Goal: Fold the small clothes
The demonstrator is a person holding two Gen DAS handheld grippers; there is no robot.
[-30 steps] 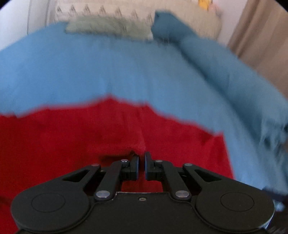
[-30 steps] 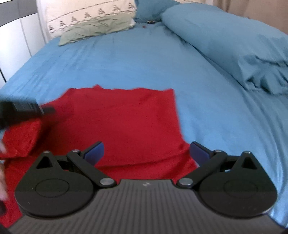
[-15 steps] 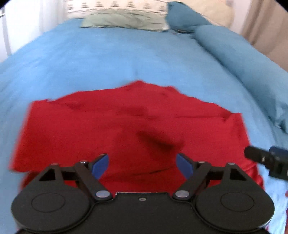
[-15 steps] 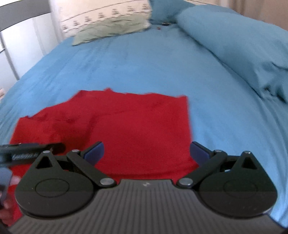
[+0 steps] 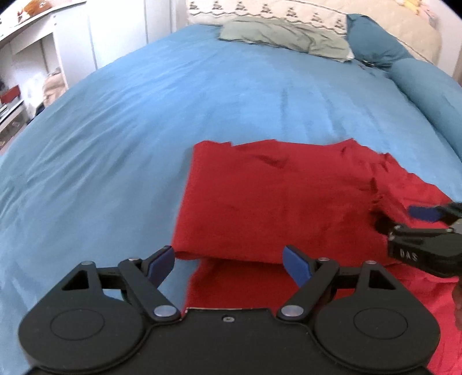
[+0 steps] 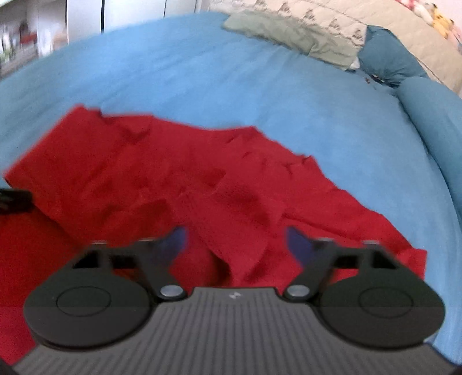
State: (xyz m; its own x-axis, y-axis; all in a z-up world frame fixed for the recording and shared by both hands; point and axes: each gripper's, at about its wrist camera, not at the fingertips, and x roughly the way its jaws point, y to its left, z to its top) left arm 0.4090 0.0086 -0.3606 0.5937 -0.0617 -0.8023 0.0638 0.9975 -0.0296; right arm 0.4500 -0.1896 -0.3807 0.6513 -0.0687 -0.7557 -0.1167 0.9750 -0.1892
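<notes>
**Clearance around the work area**

We find the blue bedspread (image 5: 121,150) bare to the left of and beyond the red garment (image 5: 274,202), giving wide passage there. On the right, a rolled blue duvet (image 6: 433,121) borders the route. At the head of the bed, a green pillow (image 5: 286,36) and a patterned pillow (image 5: 268,10) block the far edge. White shelving (image 5: 31,57) stands off the left side.

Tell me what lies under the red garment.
The red garment lies on the blue bedsheet; its folded top layer covers a lower red layer. Anything else beneath is hidden.
</notes>
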